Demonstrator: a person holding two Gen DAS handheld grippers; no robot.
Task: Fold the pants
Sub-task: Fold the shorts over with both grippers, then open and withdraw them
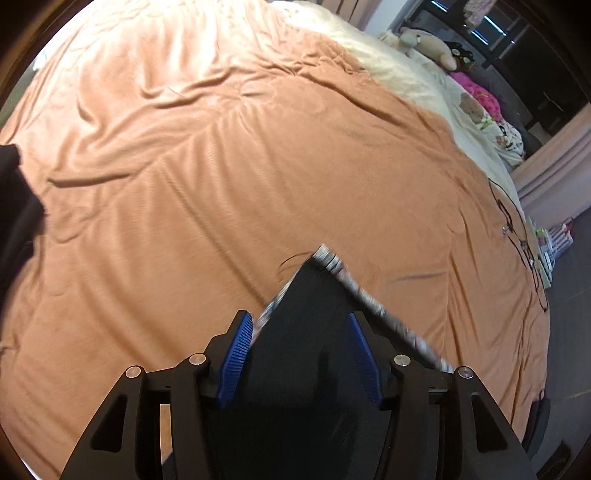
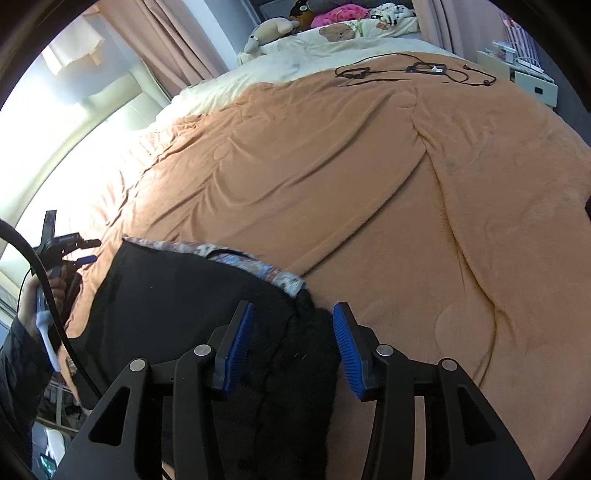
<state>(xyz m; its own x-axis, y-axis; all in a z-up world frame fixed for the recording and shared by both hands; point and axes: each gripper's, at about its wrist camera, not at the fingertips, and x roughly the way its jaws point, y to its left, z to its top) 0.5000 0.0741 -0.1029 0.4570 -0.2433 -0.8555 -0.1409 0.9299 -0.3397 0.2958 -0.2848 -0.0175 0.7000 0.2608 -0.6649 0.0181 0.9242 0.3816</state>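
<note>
Black pants point(image 2: 177, 295) lie folded on the orange blanket point(image 2: 369, 192) near the bed's near edge, patterned waistband point(image 2: 258, 267) facing the middle of the bed.

Left gripper point(image 1: 301, 354): blue pads point(image 1: 236, 354) apart, pants corner point(image 1: 314, 314) with its patterned trim sits between them, pads not pressing on the cloth. Frame is motion-blurred here.

Right gripper point(image 2: 293, 343): pads point(image 2: 349, 350) apart, bunched black fabric below and between them; left pad looks near or touching the cloth, right pad stands clear, no clamp visible.

In the right wrist view the left gripper point(image 2: 61, 251) shows at the left edge, held by a hand point(image 2: 33, 306) in a dark sleeve, cable running past it.

Another dark cloth point(image 1: 14, 206) at the blanket's left edge. Black cables point(image 2: 413, 72) lie on the far side of the blanket. Cream sheet point(image 2: 280, 70) and plush toys point(image 2: 273, 31) at the far end of the bed.
</note>
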